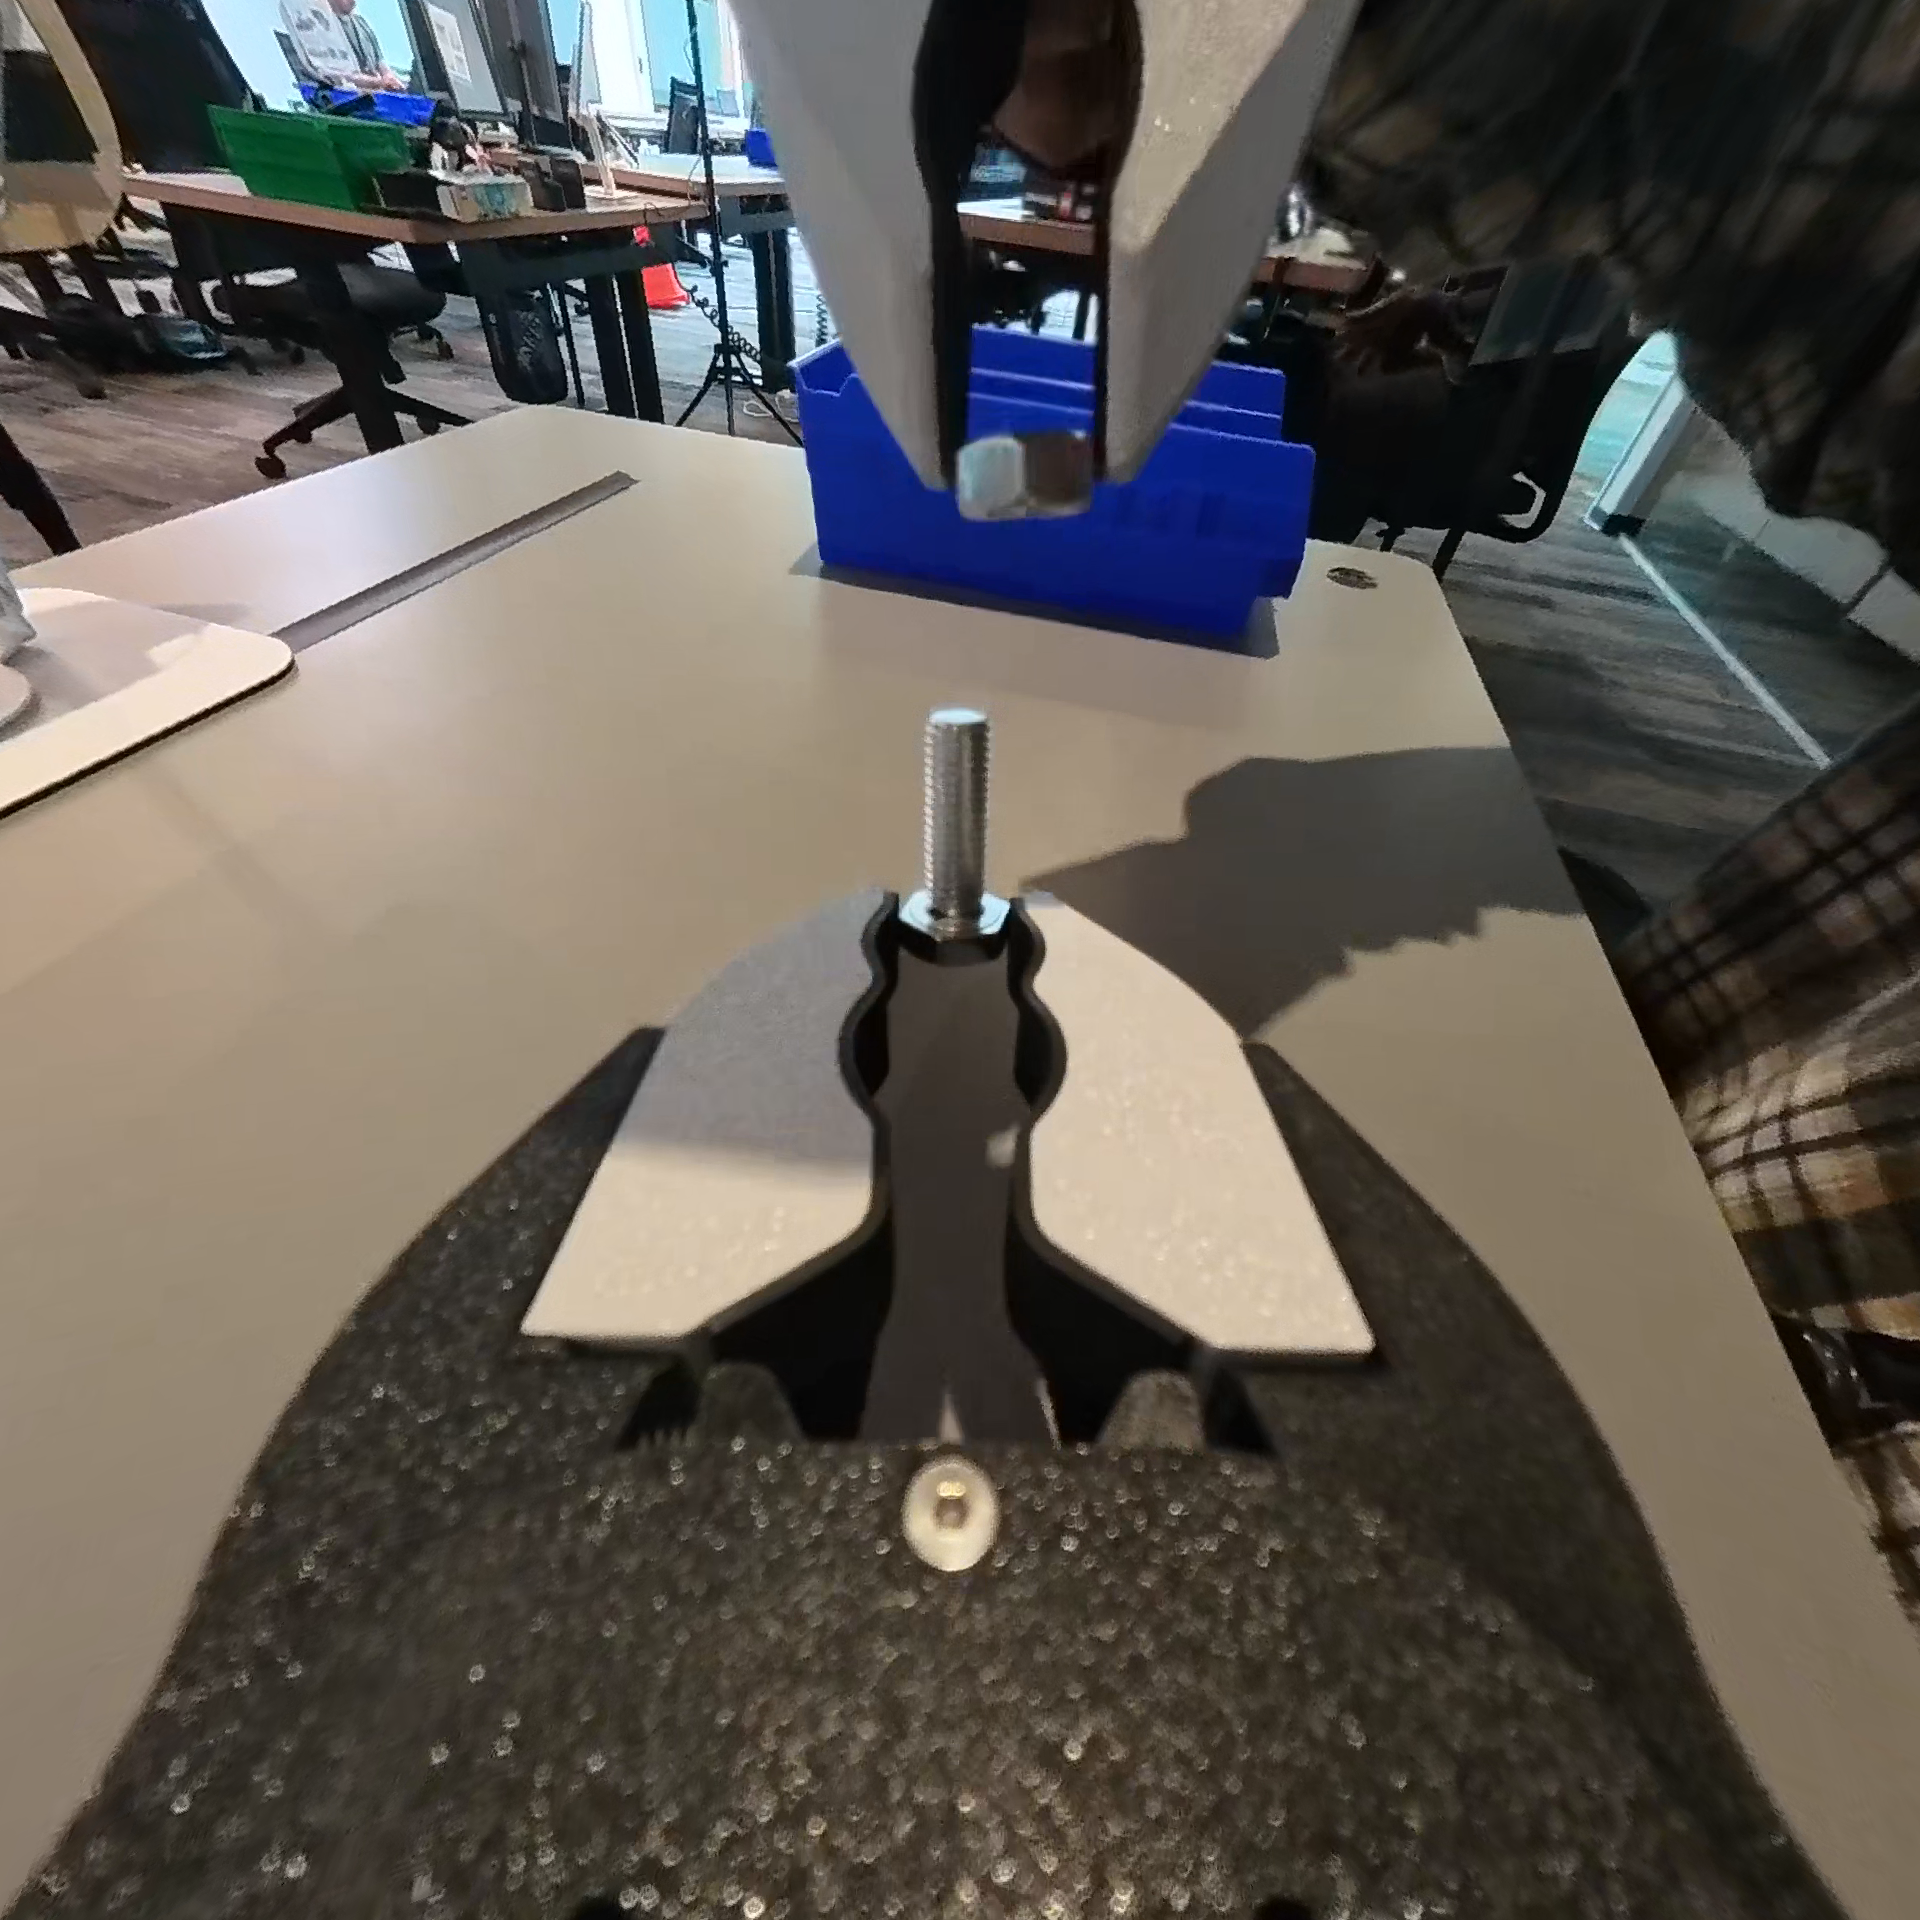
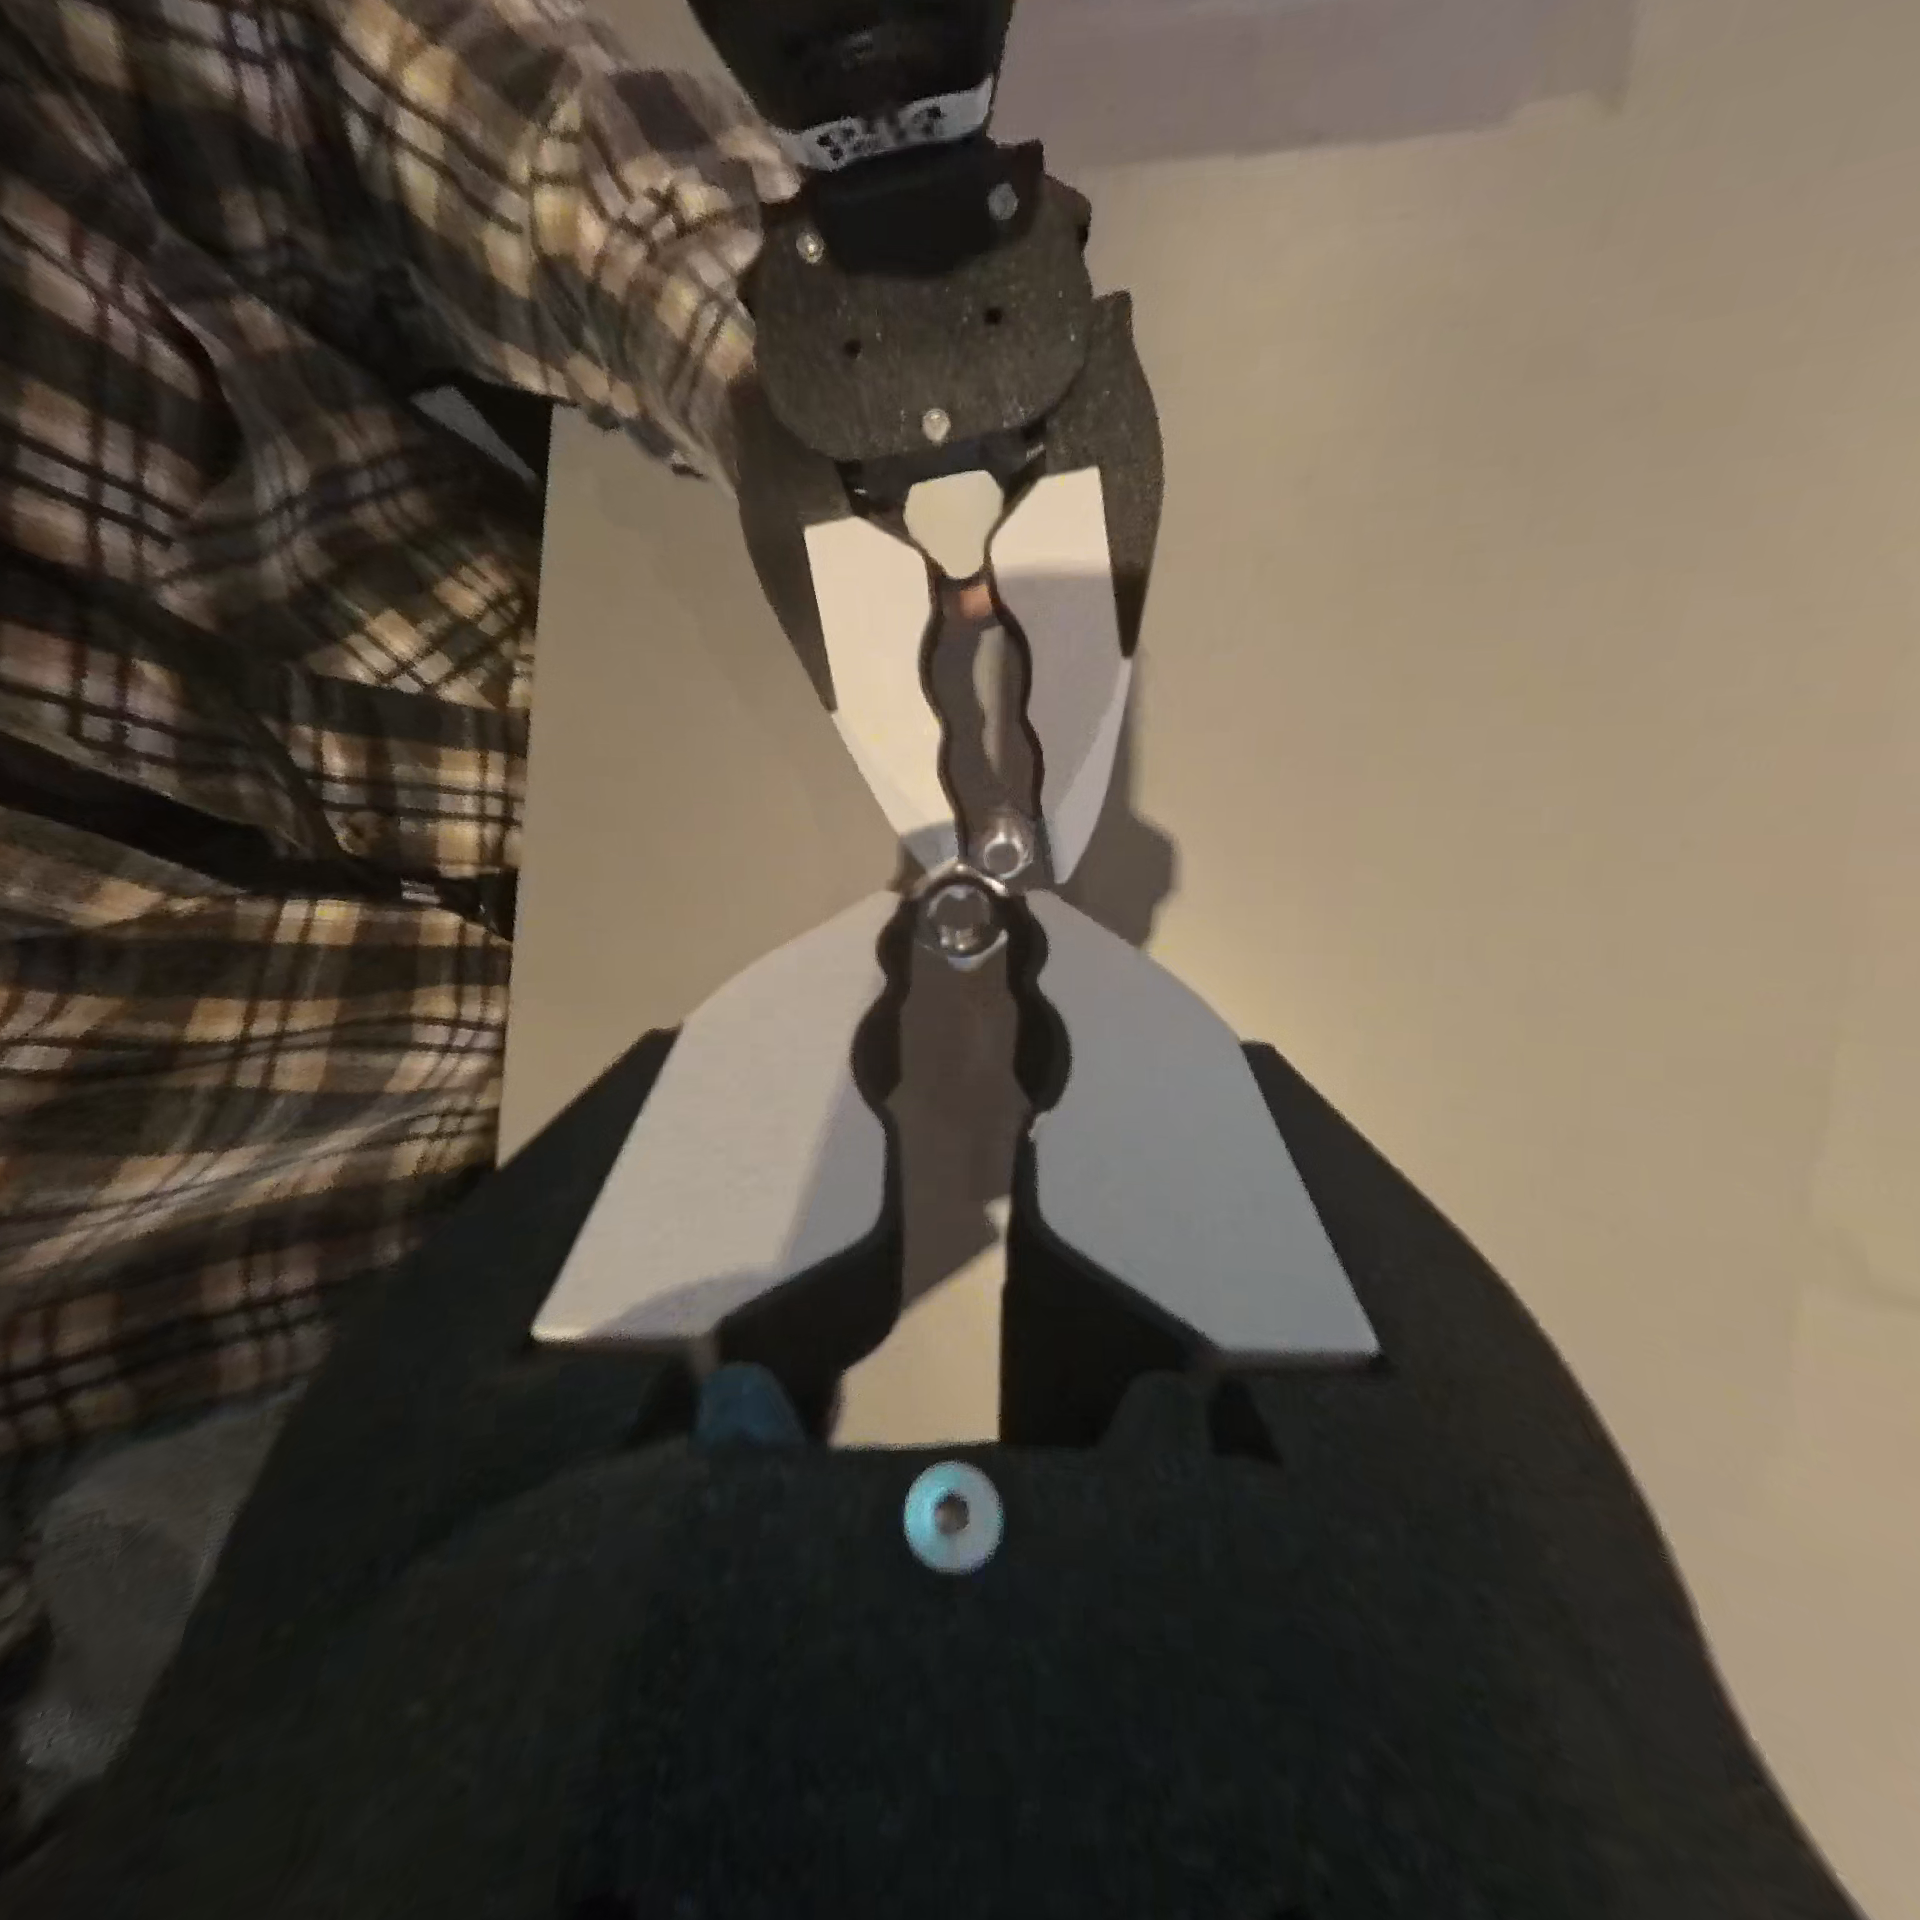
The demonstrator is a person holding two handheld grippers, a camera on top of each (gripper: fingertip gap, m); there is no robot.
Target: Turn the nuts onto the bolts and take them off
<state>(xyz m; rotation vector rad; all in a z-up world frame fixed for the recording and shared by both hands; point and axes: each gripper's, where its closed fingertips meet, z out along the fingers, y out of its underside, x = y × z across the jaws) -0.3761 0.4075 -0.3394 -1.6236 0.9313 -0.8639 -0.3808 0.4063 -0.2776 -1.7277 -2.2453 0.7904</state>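
Note:
In the left wrist view my left gripper [image 1: 951, 920] is shut on the hex head of a silver bolt [image 1: 958, 800], which stands upright with its threaded shaft pointing up. My right gripper [image 1: 1023, 468] comes down from above, shut on a silver nut [image 1: 1023, 483] held well above the bolt's tip, not touching it. In the right wrist view, looking down, my right gripper [image 2: 961, 914] holds the nut [image 2: 958, 925] with its hole showing. Just beyond it the bolt's end [image 2: 1005, 831] sits in the left gripper [image 2: 1000, 844].
A blue bin [image 1: 1049, 540] stands at the far side of the beige table [image 1: 520, 831]. A white flat base [image 1: 135, 675] lies at the left, beside a slot [image 1: 468, 551] in the tabletop. A plaid sleeve [image 1: 1818, 1039] is at the right, by the table's edge. Some 7 centimetres of space lies between my two pairs of fingers.

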